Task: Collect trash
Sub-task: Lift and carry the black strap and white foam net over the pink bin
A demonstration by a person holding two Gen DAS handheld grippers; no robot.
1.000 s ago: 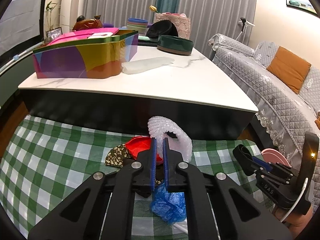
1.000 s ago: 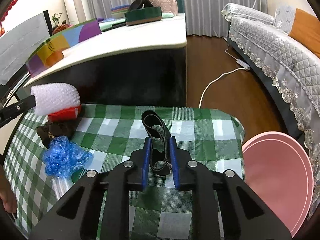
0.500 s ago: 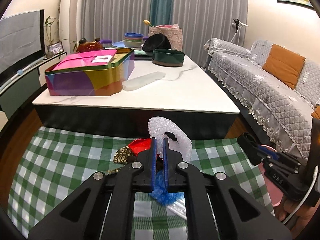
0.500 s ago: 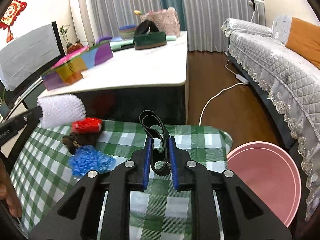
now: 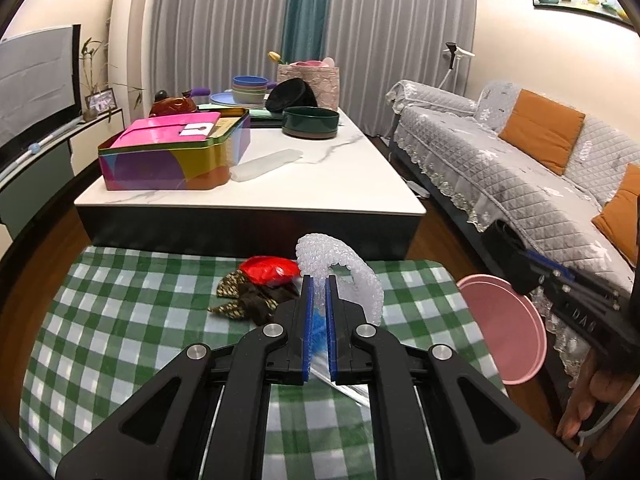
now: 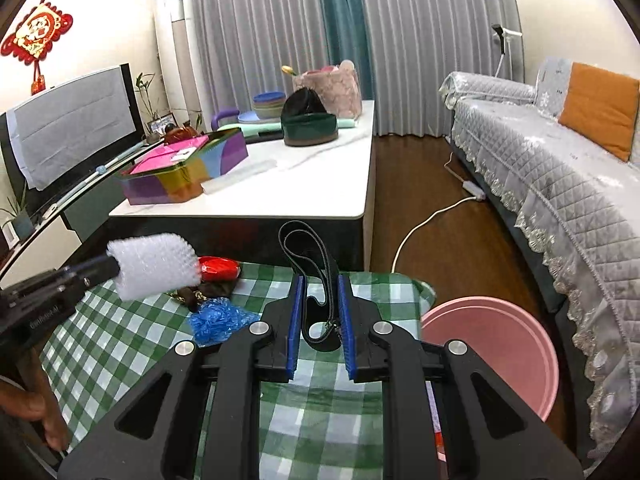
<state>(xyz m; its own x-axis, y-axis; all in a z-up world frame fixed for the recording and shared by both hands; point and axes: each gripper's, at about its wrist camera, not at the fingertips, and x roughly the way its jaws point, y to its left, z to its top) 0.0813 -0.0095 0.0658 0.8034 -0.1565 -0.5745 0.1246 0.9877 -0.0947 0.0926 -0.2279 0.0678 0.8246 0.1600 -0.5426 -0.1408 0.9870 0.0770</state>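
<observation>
My left gripper [image 5: 319, 280] is shut on a curled strip of white bubble wrap [image 5: 352, 268], held above the green checked cloth [image 5: 132, 320]; the same bubble wrap [image 6: 156, 264] shows at the left of the right wrist view. My right gripper [image 6: 320, 284] is shut on a looped black strap [image 6: 308, 252], also lifted off the cloth. On the cloth lie a red wrapper [image 5: 268, 270], a dark patterned scrap [image 5: 248, 302] and a crumpled blue plastic piece [image 6: 218, 318]. A pink bin [image 6: 492, 352] stands on the floor right of the cloth.
A low white marble table [image 5: 320, 184] behind the cloth carries a colourful tin [image 5: 172, 152], bowls and a basket. A grey quilted sofa [image 5: 520, 160] with orange cushions runs along the right. A white cable [image 6: 424, 220] lies on the wooden floor. A covered television stands left.
Both grippers have risen and pulled back from the cloth with the bubble wrap and the strap still in them. The pink bin has come further into both views.
</observation>
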